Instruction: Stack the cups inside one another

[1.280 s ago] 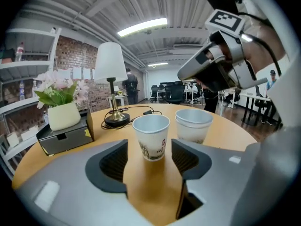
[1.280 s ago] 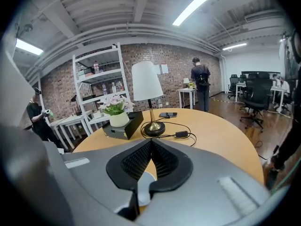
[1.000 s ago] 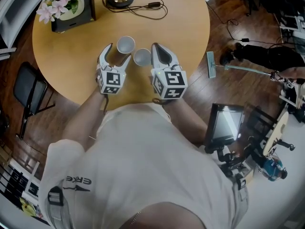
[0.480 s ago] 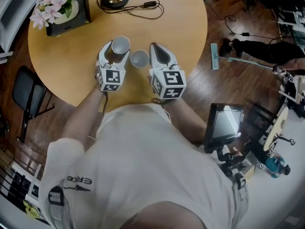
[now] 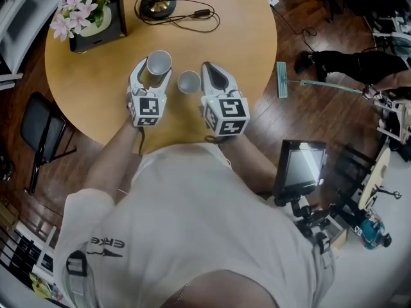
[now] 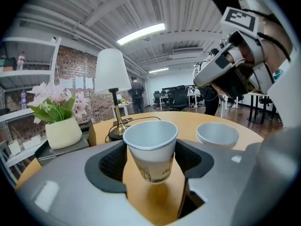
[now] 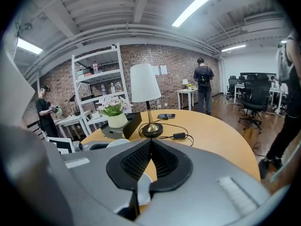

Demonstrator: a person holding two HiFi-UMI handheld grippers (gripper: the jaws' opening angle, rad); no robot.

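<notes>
We see the left gripper, its jaws just closing, clamp one cup clear above the table. The second cup stands right of it, beside the right gripper — jaws together, empty.

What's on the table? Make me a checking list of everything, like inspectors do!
Surface: round wooden table.
Job's things: held cup, raised off the table; standing cup beside it; not stacked.
Clutter: flowers in a pot, lamp.
Grippers: left gripper, fingers have just been closing, now gripping the held cup; right gripper shut, empty.
Cables: lamp cord looped on the table.
Surroundings: black chair, monitor, wooden floor.
</notes>
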